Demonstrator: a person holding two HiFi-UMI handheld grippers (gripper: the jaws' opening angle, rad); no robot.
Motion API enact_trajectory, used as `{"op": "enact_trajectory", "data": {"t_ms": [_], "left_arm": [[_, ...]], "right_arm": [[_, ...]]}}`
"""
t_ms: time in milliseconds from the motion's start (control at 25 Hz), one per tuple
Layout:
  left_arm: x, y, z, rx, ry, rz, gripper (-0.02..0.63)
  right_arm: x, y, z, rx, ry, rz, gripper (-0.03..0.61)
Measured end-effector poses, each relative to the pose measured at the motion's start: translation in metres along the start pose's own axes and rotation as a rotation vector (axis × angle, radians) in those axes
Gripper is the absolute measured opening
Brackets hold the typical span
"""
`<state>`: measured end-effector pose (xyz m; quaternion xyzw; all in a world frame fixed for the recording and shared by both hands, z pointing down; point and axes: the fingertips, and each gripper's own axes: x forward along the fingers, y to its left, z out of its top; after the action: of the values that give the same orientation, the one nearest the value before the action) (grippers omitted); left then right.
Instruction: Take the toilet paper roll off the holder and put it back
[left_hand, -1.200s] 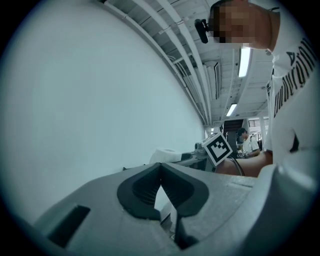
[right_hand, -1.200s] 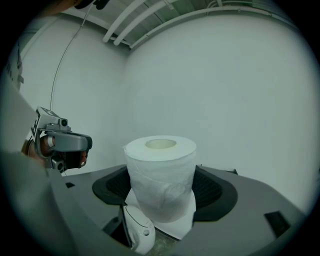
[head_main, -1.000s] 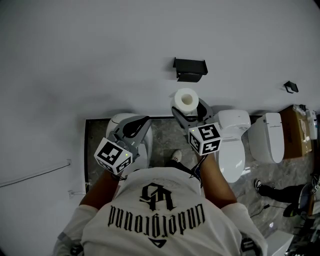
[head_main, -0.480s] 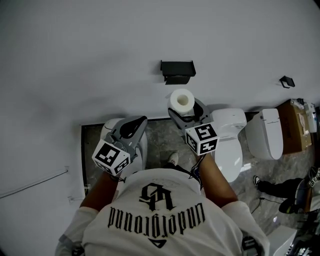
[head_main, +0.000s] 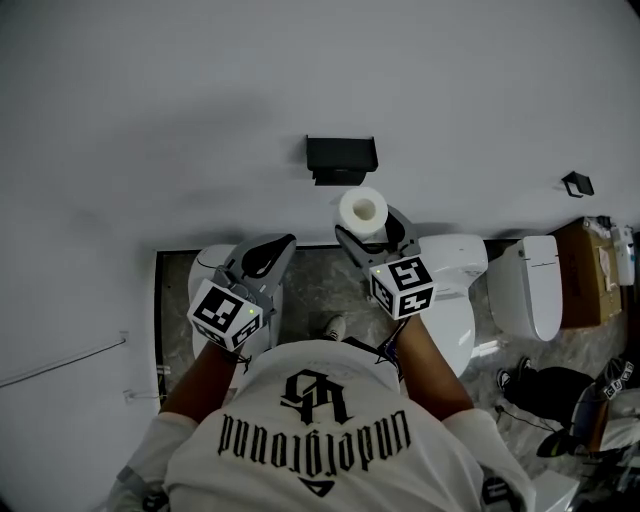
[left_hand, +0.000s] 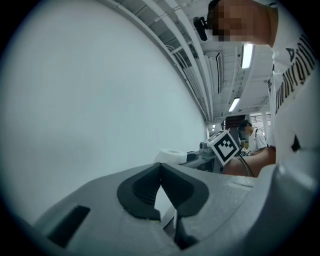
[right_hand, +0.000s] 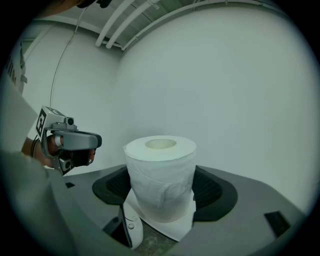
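A white toilet paper roll (head_main: 362, 212) (right_hand: 160, 175) stands upright between the jaws of my right gripper (head_main: 371, 228) (right_hand: 162, 192), which is shut on it. The roll's core hole faces up. A black holder (head_main: 340, 158) is fixed on the white wall, just above and left of the roll, with nothing on it. My left gripper (head_main: 262, 252) (left_hand: 159, 186) hangs to the left, its jaw tips touching and nothing between them. The roll (left_hand: 171, 156) and the right gripper's marker cube (left_hand: 223, 146) also show in the left gripper view.
Below stand several white toilets: one under my left gripper (head_main: 207, 272), one right of my right gripper (head_main: 455, 290), another further right (head_main: 530, 285). A small black fitting (head_main: 574, 184) sits on the wall at right. A cardboard box (head_main: 585, 270) and a person's shoes (head_main: 510, 377) are at lower right.
The right gripper with the roll has come closer to the black holder, which now sits just above the roll. The left gripper has kept its place.
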<state>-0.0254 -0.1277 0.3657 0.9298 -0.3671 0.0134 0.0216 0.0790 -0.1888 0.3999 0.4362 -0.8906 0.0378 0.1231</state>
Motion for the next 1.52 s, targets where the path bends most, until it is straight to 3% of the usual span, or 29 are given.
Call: {"op": "enact_trajectory", "data": {"t_ms": [760, 1520], "left_arm": [[0.118, -0.022, -0.004, 0.007, 0.019, 0.051, 0.012], [0.155, 0.000, -0.005, 0.004, 0.007, 0.027, 0.012]], "right_arm": [[-0.023, -0.101, -0.025, 0.026, -0.003, 0.058, 0.347], [-0.003, -0.126, -0.018, 0.004, 0.008, 0.057, 0.347]]}}
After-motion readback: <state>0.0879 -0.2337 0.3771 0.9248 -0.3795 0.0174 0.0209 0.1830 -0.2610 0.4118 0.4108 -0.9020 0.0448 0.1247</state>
